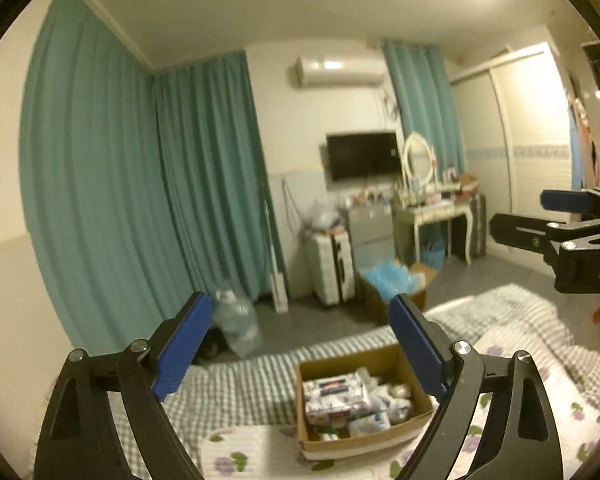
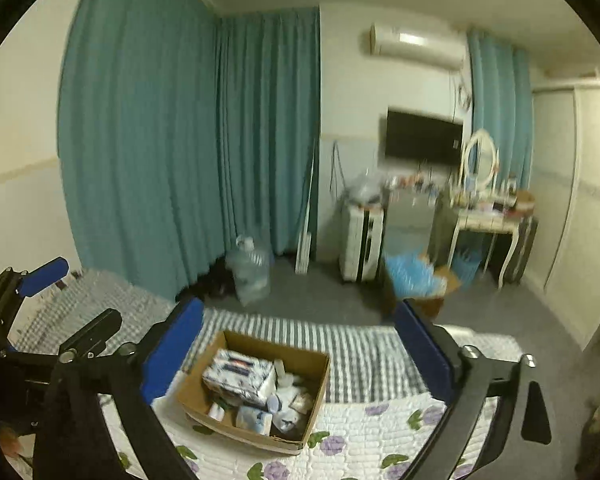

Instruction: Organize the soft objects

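Observation:
A brown cardboard box [image 1: 410, 434] sits on the bed, holding a blue-and-white tissue pack [image 1: 336, 396] and several small soft packets. It also shows in the right wrist view [image 2: 318, 394], with the tissue pack [image 2: 240, 376] inside. My left gripper [image 1: 300, 348] is open and empty, raised above the box. My right gripper [image 2: 300, 344] is open and empty, also above the box. The right gripper shows at the right edge of the left wrist view [image 1: 540, 220], and the left gripper at the left edge of the right wrist view [image 2: 72, 300].
The bed has a grey checked sheet [image 1: 240, 384] and a white floral quilt [image 2: 380, 432]. Beyond it on the floor stand a clear water jug [image 1: 238, 326], a white suitcase [image 1: 332, 268], an open carton of blue items [image 1: 396, 280] and a dressing table [image 1: 440, 216]. Teal curtains [image 1: 112, 184] hang at left.

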Available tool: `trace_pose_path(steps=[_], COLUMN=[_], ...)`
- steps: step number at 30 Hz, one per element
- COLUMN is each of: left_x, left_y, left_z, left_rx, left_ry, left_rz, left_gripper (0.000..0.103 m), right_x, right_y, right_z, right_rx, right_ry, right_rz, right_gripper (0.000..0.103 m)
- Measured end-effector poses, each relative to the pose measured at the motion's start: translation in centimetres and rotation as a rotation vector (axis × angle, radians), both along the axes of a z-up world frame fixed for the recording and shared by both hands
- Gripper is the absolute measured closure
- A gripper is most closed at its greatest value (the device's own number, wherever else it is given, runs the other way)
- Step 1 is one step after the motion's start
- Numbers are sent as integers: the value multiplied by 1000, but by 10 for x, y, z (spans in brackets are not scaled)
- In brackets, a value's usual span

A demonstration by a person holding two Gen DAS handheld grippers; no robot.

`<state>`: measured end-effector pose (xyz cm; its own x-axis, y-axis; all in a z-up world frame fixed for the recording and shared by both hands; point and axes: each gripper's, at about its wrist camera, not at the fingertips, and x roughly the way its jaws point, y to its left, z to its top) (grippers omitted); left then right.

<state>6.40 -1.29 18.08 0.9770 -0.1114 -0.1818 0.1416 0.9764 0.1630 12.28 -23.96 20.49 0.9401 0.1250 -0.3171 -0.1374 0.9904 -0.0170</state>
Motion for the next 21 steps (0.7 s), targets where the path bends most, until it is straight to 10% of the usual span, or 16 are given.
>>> trace_pose_path(steps=[10, 21], left_x=[-86, -67], left_y=[36, 39], left_z=[-8, -135], left_rx=[-124, -135], left_ry=[-153, -59], left_rz=[72, 159], left_gripper=[2, 2], right_x=[-119, -128], right_y=[6, 17], right_z=[22, -104], right_rx=[-17, 31], right_ry=[-151, -151], right_rz=[-15, -1], right_gripper=[1, 0])
